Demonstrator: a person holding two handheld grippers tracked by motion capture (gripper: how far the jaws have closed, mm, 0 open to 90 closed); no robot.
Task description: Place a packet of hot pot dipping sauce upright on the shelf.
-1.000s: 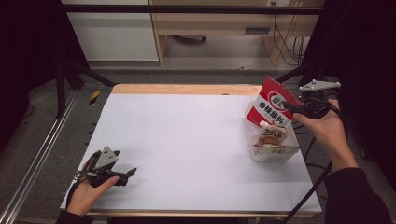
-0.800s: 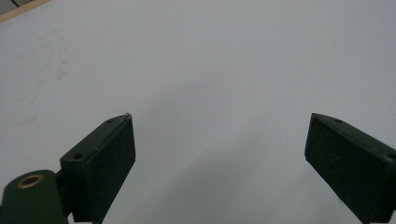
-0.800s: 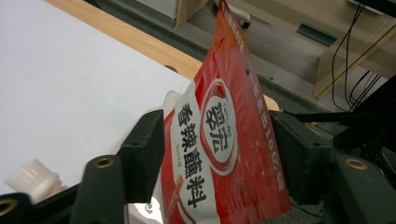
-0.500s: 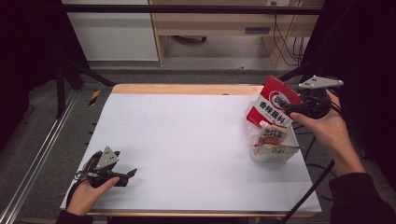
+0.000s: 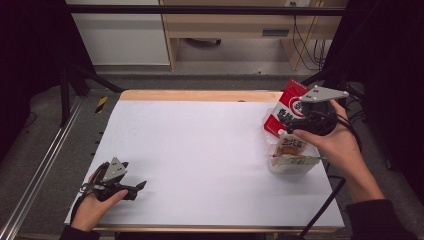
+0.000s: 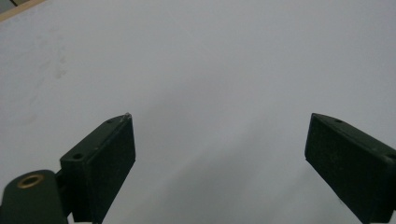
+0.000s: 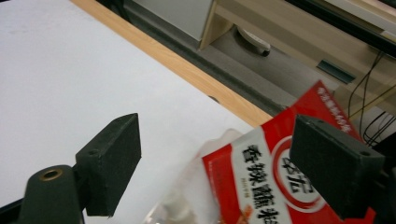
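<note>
So the red seasoning packet (image 5: 287, 107) has just been let go of. A second back it was pinched by the right gripper (image 5: 300, 122); since then the jaws have been opening, and in the right gripper view they're spread wide with nothing pressed between the pads. The packet's printed face (image 7: 275, 186) is seen low down in the gap and a bit beyond the fingertips (image 7: 114, 158), not clamped. The hand has also been pulled off a little, up and to the side.

The packet is left leaning upright against the clear tub (image 5: 292, 162) at the right edge of the table (image 5: 200, 150), just ahead of the right fingers. Whether its bottom edge is actually tucked inside the tub or only propped on the rim can't be told from the high view, it's too small there.

The left gripper (image 5: 135, 187) is parked near the front left corner, well apart from everything; its jaws are held wide open over bare tabletop (image 6: 210, 70), nothing between them.

Read as a finished drop-off: the placing step looks done, provided the packet stays standing.
</note>
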